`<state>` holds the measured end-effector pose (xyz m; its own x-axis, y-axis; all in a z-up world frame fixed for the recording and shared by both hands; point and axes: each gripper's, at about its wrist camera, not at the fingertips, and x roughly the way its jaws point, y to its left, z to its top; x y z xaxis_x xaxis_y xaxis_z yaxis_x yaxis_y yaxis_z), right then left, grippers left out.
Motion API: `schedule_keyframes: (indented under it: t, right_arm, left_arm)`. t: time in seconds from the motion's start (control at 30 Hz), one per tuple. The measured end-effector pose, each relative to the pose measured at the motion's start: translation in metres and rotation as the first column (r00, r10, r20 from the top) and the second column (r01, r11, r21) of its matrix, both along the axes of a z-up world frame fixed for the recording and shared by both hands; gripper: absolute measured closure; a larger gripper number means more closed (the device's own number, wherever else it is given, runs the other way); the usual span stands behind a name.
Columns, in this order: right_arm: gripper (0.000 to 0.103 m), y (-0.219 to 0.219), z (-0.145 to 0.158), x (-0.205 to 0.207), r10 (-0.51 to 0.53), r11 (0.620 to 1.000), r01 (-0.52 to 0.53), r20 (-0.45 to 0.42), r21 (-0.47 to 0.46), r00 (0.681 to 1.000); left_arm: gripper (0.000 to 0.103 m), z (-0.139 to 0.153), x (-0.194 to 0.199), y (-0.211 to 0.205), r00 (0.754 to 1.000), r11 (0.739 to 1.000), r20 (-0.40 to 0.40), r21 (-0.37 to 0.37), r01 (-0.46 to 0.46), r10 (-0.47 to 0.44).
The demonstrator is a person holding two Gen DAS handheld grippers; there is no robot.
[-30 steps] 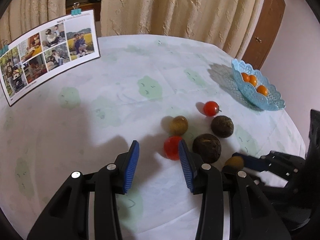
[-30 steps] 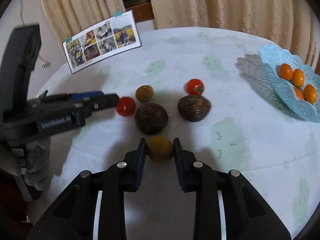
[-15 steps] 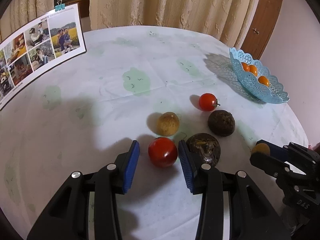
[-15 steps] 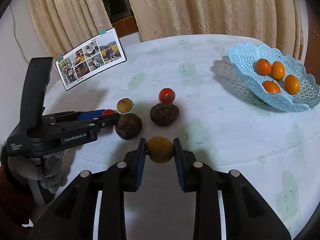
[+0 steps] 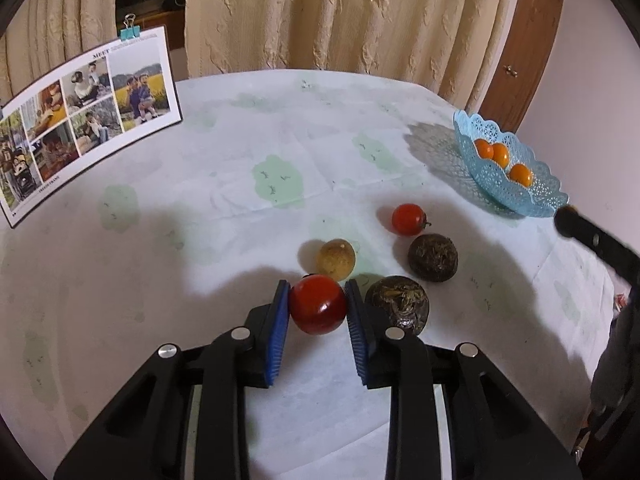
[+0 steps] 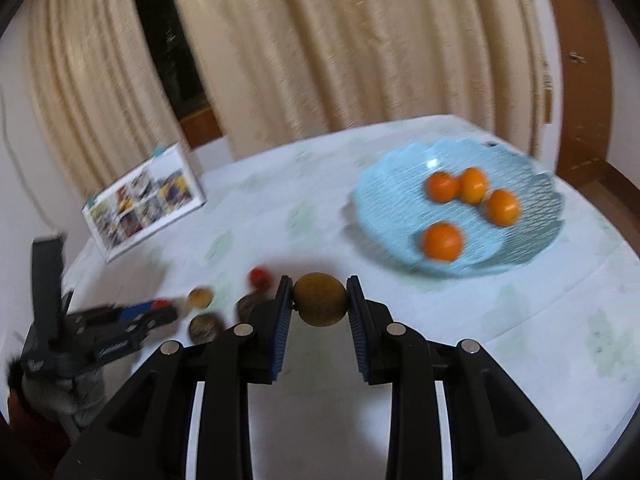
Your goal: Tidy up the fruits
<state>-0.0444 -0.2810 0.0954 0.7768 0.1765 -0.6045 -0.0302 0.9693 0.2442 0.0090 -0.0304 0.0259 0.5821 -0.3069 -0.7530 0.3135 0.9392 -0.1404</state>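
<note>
Now clamped in the left gripper (image 5: 318,306): the red tomato (image 5: 318,304), down on the table (image 5: 200,240), jaws spread wide of it a second ago. Farther off, pinched in the right gripper (image 6: 319,300), a yellow-brown fruit (image 6: 319,299), lifted off the cloth toward the blue basket (image 6: 384,184) of oranges (image 6: 443,241); probably next in.

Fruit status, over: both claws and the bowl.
Left claw shut on tomato. Right claw shut on yellow fruit, off the table. Bowl path clear.

Loose fruits (image 5: 404,220) lie left of the basket (image 5: 484,184) (oranges (image 5: 500,154) inside).
</note>
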Motion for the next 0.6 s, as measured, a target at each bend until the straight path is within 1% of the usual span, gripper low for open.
schedule_keyframes:
  t: [0.2,0.3,0.43,0.5,0.53,0.6]
  right_arm:
    - [0.075,-0.052,0.01,0.013,-0.143,0.99,0.143,0.034,0.012,0.989]
    - [0.075,-0.07,0.007,0.021,-0.196,0.981,0.196,0.033,-0.007,0.98]
    - [0.074,-0.084,0.002,0.025,-0.24,0.97,0.241,0.033,-0.027,0.97]
    - [0.059,-0.091,-0.001,0.024,-0.26,0.965,0.261,0.035,-0.009,0.965]
    - [0.046,-0.095,-0.002,0.023,-0.273,0.962,0.274,0.041,-0.002,0.961]
    - [0.045,-0.1,-0.002,0.017,-0.295,0.956,0.295,0.058,0.005,0.954]
  left_arm:
    - [0.075,0.006,-0.002,-0.001,1.0,1.0,0.006,0.0,-0.013,0.013]
    - [0.075,0.009,-0.004,-0.005,1.0,1.0,0.012,0.0,-0.011,0.011]
    - [0.075,0.013,-0.004,-0.009,1.0,1.0,0.016,0.0,-0.01,0.01]
    - [0.075,0.015,-0.003,-0.012,1.0,1.0,0.018,0.002,-0.008,0.008]
    - [0.075,0.015,-0.003,-0.013,1.0,1.0,0.019,0.003,-0.007,0.007]
    - [0.075,0.017,-0.003,-0.019,1.0,1.0,0.022,0.006,-0.001,0.001]
